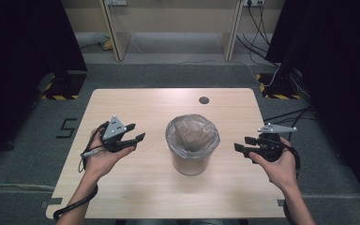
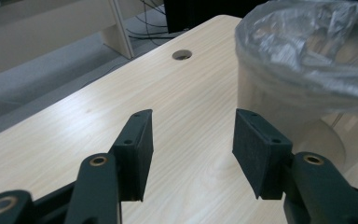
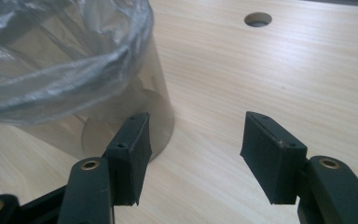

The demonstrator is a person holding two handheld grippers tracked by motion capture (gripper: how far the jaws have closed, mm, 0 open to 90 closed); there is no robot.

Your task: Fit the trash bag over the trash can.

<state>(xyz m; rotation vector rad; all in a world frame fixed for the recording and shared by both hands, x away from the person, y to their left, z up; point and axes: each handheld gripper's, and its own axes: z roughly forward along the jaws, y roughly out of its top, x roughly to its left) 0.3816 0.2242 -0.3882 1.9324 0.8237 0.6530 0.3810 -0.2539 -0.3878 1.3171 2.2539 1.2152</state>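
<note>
Open grippers (image 1: 132, 132) (image 1: 244, 144) flanking lined bin (image 1: 192, 144)

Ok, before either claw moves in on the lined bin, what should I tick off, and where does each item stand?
1. Left claw open: ok, jaws spread with nothing between them.
2. Right claw open: ok, jaws spread and empty.
3. Bin upright near the table's middle: ok.
4. Plastic liner folded over the rim all round: ok in the high view, though wrinkled.
5. Both claws apart from the bin: ok, one on each side with bare table between.
6. Bin contents: cannot tell, the liner hides the inside.
</note>
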